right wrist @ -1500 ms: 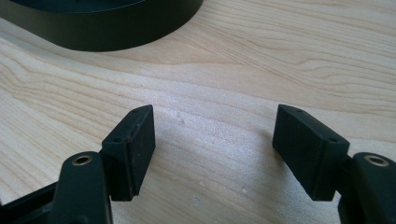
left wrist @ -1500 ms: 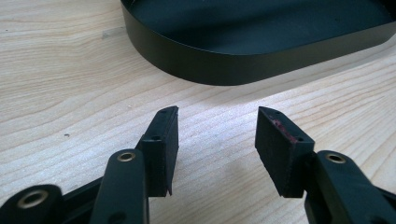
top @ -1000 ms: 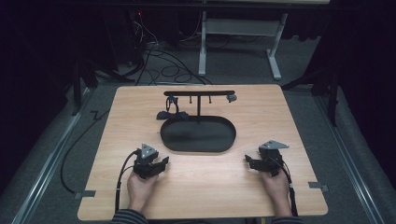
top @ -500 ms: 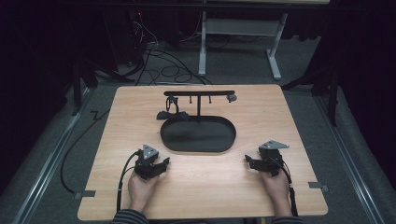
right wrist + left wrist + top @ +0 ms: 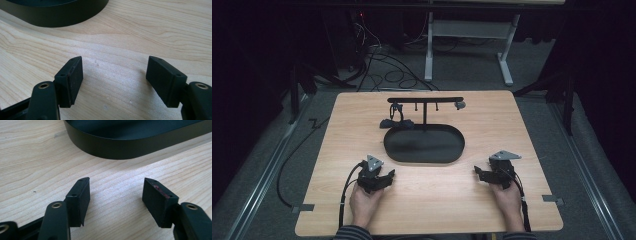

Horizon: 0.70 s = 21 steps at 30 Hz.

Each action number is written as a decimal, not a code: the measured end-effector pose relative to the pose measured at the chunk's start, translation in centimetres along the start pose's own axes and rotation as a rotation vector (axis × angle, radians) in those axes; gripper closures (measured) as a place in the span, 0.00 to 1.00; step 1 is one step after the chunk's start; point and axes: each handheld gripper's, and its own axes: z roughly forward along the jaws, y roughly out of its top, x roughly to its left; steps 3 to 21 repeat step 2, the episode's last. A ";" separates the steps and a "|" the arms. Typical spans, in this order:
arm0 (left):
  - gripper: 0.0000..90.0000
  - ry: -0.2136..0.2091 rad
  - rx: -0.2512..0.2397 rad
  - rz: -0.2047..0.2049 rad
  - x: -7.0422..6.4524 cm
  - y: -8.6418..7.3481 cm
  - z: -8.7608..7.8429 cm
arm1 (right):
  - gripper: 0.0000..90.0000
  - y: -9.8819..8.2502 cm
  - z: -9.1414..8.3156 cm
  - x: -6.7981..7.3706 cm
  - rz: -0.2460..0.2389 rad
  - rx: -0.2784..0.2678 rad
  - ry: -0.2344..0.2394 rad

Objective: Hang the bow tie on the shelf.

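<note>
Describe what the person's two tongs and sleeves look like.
Both the left tongs and right tongs are black, each topped with a grey three-cornered plate and trailing a black cable. Their flat rectangular pads carry small screw holes. The sleeves are dark and striped.

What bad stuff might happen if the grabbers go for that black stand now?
The little things hanging from the stand's top bar look loose, so a bump might shake them off. The stand looks light, so a nudge from the left gripper or right gripper could slide it across the table.
</note>
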 end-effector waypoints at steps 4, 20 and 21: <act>0.44 0.000 0.000 0.000 0.0 0.0 0.0 | 0.35 0.0 0.0 0.0 0.000 0.000 0.000; 0.44 0.000 0.000 0.000 0.0 0.0 0.0 | 0.35 0.0 0.0 0.0 0.000 0.000 0.000; 0.44 0.000 0.000 0.000 0.0 0.0 0.0 | 0.35 0.0 0.0 0.0 0.000 0.000 0.000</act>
